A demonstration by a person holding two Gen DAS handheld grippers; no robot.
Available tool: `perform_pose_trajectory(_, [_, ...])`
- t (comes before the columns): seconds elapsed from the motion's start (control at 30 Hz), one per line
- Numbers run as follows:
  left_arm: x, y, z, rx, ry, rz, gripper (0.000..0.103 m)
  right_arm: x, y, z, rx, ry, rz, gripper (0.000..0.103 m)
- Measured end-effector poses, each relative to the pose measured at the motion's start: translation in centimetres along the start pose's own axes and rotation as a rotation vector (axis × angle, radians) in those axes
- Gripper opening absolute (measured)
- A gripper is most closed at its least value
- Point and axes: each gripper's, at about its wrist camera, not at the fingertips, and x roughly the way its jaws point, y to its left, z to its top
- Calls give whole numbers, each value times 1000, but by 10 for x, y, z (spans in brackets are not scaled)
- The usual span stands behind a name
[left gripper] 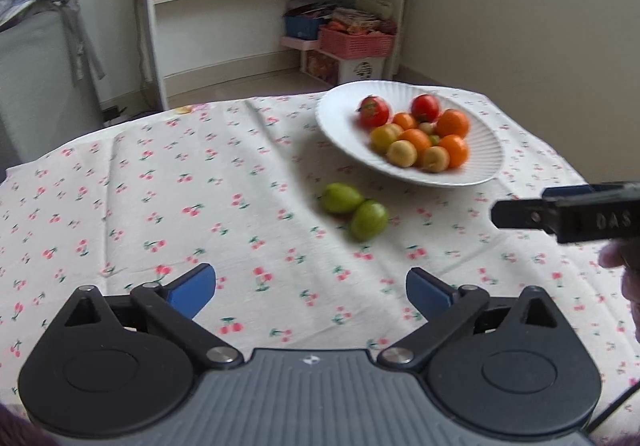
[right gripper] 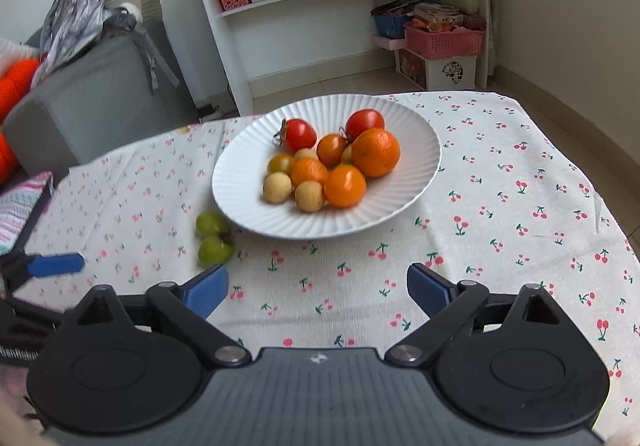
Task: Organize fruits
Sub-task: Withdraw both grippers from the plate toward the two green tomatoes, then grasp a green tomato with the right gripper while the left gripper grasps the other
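Two green fruits (left gripper: pixel 354 209) lie touching each other on the table (left gripper: pixel 160 206), just beside the white plate (right gripper: pixel 256 214) heaped with fruit, ahead of the left hand-held gripper (left gripper: pixel 310 292) and ahead-left of the right hand-held gripper (right gripper: pixel 318 292). Both hand-held grippers are released, with nothing between their blue pads.

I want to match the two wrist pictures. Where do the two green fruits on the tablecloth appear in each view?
Left wrist view: the two green fruits lie near the centre, touching each other, below and left of the white plate.
Right wrist view: the two green fruits lie left of centre, beside the plate's lower left rim.
Shared landmark: the white plate of red, orange and yellow fruit.
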Motion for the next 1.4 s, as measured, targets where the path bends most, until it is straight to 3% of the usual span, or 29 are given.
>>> perform_pose_trajectory(0.37, [20, 20, -8, 29, -18, 90, 93, 28, 37, -17, -189, -14, 24, 96])
perform_pose_trajectory(0.7, [32, 42, -6, -19, -51, 104, 93, 56, 69, -20, -305, -32, 23, 82])
perform_pose_trajectory(1.07, [37, 51, -6, -1, -45, 93, 92, 68, 78, -8, -253, -68, 23, 51])
perform_pose_trajectory(1.13, [38, 50, -6, 3, -47, 86, 92, 67, 78, -7, -259, -66, 42, 32])
perform_pose_trajectory(1.4, [43, 33, 0, 25, -60, 48, 85, 57, 69, -8, -287, -42, 70, 32])
